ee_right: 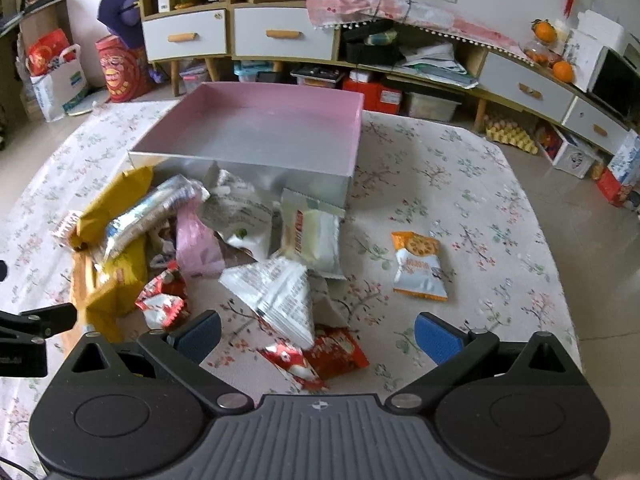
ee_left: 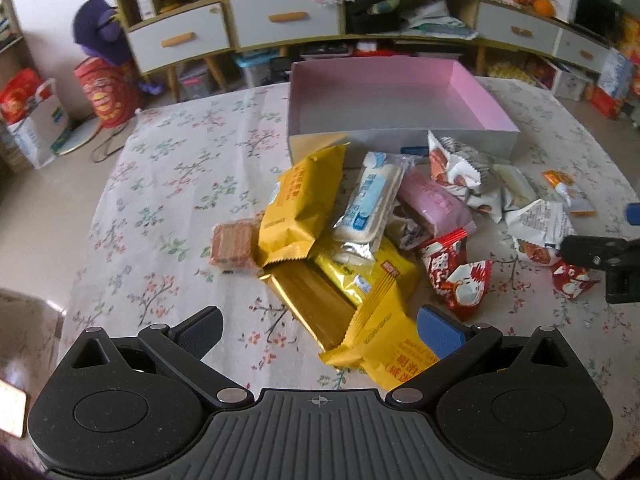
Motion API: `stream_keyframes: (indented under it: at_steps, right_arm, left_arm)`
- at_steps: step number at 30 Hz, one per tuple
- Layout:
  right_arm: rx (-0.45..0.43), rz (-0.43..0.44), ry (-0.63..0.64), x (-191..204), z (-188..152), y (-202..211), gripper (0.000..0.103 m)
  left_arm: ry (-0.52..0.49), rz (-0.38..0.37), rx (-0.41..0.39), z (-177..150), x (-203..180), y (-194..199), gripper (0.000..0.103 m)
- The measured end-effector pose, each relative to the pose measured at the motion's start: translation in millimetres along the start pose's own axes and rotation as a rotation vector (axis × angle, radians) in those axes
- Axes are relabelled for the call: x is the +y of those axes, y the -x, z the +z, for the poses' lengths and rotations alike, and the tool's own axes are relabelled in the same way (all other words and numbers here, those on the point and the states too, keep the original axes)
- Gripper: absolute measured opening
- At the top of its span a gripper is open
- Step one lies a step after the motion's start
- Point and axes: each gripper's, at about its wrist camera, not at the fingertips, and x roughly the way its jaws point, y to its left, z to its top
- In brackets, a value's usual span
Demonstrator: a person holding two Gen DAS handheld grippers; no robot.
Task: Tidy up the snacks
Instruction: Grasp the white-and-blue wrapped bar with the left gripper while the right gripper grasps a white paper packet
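A pile of snack packets lies on the flowered tablecloth in front of an empty pink-lined box (ee_left: 472, 92) (ee_right: 256, 120). My left gripper (ee_left: 320, 330) is open, low over the pile's near end, its fingers either side of a gold bar (ee_left: 312, 304) and a yellow packet (ee_left: 384, 344). My right gripper (ee_right: 318, 338) is open, its fingers either side of a white triangular packet (ee_right: 280, 296) and a red packet (ee_right: 332, 354). Yellow (ee_left: 300, 204), blue-white (ee_left: 372, 200) and pink (ee_left: 432, 204) packets lie further in. An orange cracker packet (ee_right: 418, 266) lies apart to the right.
The right gripper's body shows at the right edge of the left wrist view (ee_left: 600, 260). The left gripper's body shows at the left edge of the right wrist view (ee_right: 28, 332). Cabinets with drawers (ee_right: 280, 36) and floor clutter stand behind the table.
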Motion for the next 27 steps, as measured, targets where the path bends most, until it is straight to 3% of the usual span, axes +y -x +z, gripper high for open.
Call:
stream_keyframes:
  at_steps: [6, 15, 17, 23, 27]
  right_arm:
    - [-0.030, 0.084, 0.056, 2.1, 14.8, -0.5, 0.082]
    - [-0.043, 0.189, 0.185, 7.2, 45.1, -6.4, 0.079]
    - [-0.035, 0.218, 0.241, 10.0, 49.4, -13.9, 0.077]
    - [-0.034, 0.245, 0.306, 9.4, 50.3, -39.5, 0.057]
    - [-0.028, 0.259, 0.320, 9.4, 52.1, -55.0, 0.047]
  left_arm:
    - [-0.022, -0.075, 0.007, 17.6, 5.0, -3.3, 0.103]
    - [-0.139, -0.172, -0.065, 45.3, -9.6, -11.7, 0.100]
    - [-0.173, -0.173, -0.081, 48.6, -13.5, -16.6, 0.095]
    - [-0.189, -0.227, -0.090, 56.4, -16.3, -34.6, 0.080]
    - [-0.178, -0.213, -0.061, 59.1, -10.2, -50.4, 0.063]
